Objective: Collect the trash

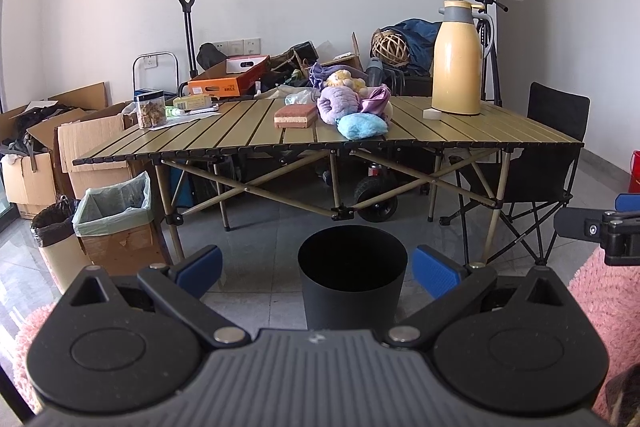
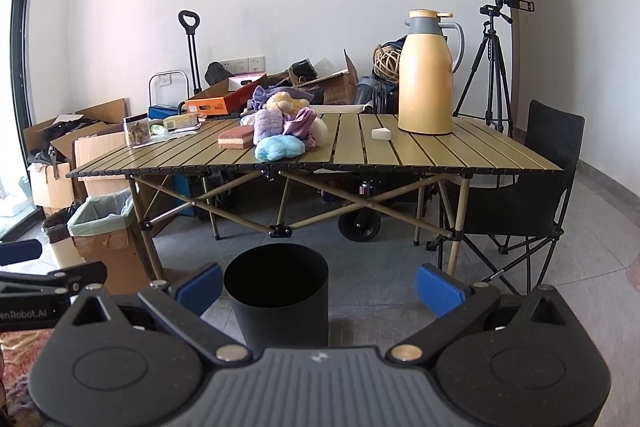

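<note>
Black bin (image 1: 352, 277) ahead of left hand-held gripper (image 1: 316, 269).

Left tool (image 1: 316, 269) hangs low over the floor, blue pads spread wide, nothing between them. Black bin (image 1: 352, 279) stands on the floor dead ahead, before the surface's (image 1: 248, 135) front edge. On the surface: brick (image 1: 295, 116) mid-surface, blue cloth (image 1: 362, 126) just beside it near the front edge, yellow jug (image 1: 458, 59) toward the right edge, jar (image 1: 151, 109) at the left edge.
</note>
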`<state>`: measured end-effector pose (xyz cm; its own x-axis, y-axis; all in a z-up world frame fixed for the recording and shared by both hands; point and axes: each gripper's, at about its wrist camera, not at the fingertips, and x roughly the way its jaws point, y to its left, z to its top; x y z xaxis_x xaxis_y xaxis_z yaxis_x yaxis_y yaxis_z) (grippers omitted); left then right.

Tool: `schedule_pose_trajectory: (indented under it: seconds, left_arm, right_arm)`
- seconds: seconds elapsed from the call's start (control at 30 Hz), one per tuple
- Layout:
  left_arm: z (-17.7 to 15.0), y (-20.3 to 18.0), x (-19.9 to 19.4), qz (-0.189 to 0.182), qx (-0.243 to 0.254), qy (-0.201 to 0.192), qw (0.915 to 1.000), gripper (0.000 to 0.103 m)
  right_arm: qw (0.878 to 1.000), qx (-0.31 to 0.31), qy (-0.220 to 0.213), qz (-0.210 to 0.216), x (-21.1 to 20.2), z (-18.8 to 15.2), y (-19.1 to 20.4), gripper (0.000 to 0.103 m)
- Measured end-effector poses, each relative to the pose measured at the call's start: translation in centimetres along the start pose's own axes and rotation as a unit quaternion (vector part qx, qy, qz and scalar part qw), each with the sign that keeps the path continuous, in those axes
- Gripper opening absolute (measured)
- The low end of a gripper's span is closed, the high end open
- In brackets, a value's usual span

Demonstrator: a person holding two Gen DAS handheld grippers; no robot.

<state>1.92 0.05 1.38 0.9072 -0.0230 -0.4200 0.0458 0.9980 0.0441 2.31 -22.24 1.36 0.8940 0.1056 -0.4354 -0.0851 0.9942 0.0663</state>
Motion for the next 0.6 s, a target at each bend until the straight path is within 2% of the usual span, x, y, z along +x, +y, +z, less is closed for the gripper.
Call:
schedule_pose_trajectory:
  seconds: [0.6]
  left_arm:
    - [1.5, 0.6, 5.9, -0.002, 0.002, 0.019, 0.9998, 0.103]
  right_arm:
    - [1.0, 0.006, 0.011, -0.003, 5.9, 1.8, -0.4, 0.103]
